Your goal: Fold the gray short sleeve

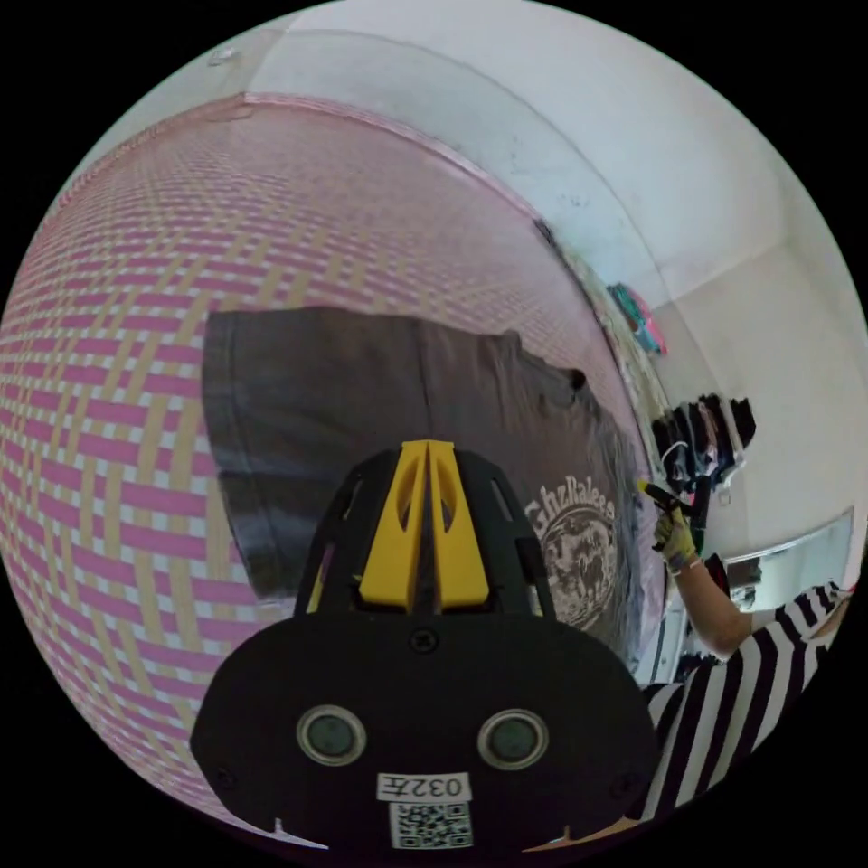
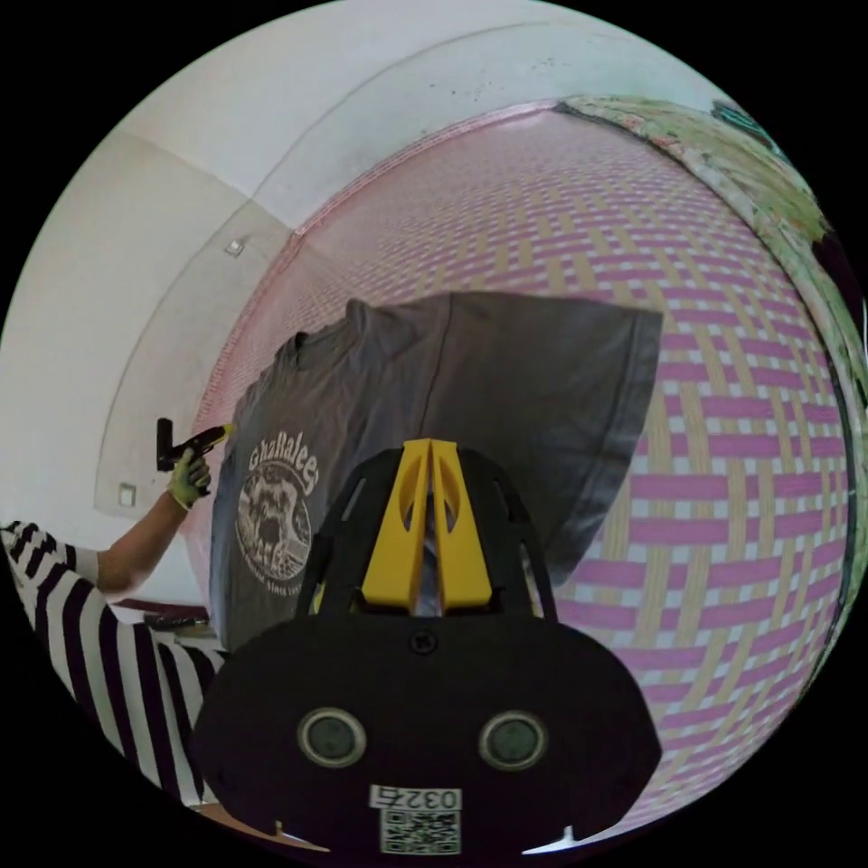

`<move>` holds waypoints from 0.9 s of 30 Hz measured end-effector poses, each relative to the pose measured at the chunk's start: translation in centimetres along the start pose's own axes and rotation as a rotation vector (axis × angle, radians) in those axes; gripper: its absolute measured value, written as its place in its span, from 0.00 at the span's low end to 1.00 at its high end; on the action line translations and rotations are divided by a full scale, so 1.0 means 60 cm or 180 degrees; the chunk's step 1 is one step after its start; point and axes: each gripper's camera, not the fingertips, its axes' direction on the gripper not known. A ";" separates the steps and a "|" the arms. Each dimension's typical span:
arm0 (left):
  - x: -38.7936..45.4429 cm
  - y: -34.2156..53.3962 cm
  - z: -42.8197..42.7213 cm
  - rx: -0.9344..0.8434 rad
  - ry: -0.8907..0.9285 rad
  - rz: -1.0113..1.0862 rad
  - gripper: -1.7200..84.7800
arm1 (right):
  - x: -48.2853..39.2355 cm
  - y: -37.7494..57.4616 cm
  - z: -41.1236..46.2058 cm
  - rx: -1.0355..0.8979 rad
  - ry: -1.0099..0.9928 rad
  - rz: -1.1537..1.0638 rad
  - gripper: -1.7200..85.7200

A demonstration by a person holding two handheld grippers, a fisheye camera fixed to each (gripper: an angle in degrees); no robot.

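Note:
The gray short-sleeve shirt [image 1: 380,398] lies spread on a pink and yellow woven mat [image 1: 136,380], its round print [image 1: 579,551] facing up and one side folded over. In the left gripper view my left gripper [image 1: 428,445] hovers in front of the shirt, yellow jaws shut together with nothing seen between them. A gloved hand holds the right gripper [image 1: 653,489] by the shirt's far edge. In the right gripper view my right gripper [image 2: 430,443] is likewise shut over the shirt [image 2: 506,380]. The left gripper [image 2: 217,434] sits beside the shirt's shoulder edge.
The mat [image 2: 723,506] runs up to white walls [image 1: 633,136]. Dark clothes [image 1: 705,425] hang on the wall, and a colourful item [image 1: 637,316] lies past the mat's edge. A flowered fabric [image 2: 768,199] borders the mat. A person's striped sleeve [image 2: 99,633] is close by.

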 end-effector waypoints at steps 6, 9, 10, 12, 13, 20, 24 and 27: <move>-0.054 0.029 -0.020 -0.0055 -0.0213 -0.0173 0.01 | 0.050 0.050 -0.037 -0.0007 0.0024 0.0149 0.01; -0.024 0.016 -0.036 -0.0066 -0.0705 -0.0435 0.01 | 0.047 0.038 -0.062 -0.0018 0.0276 0.0389 0.01; 0.016 0.005 -0.040 0.0002 -0.1003 -0.0339 0.01 | 0.020 0.026 -0.073 0.0089 0.0451 0.0233 0.01; 0.086 -0.018 -0.025 0.0148 -0.0777 0.0040 0.01 | -0.017 -0.004 -0.073 0.0190 0.0391 -0.0020 0.01; 0.130 -0.040 0.002 0.0118 -0.0353 0.0241 0.01 | -0.035 -0.034 -0.061 0.0169 0.0275 -0.0145 0.01; 0.370 -0.167 0.231 -0.0509 0.1228 0.0803 0.01 | -0.081 -0.218 0.062 -0.0211 0.0151 -0.0522 0.01; 0.410 -0.206 0.288 -0.0701 0.1149 0.0930 0.01 | -0.065 -0.262 0.085 -0.0277 0.0227 -0.0530 0.01; 0.385 -0.225 0.300 -0.0833 0.0823 0.0948 0.01 | -0.032 -0.278 0.084 -0.0326 0.0164 -0.0594 0.01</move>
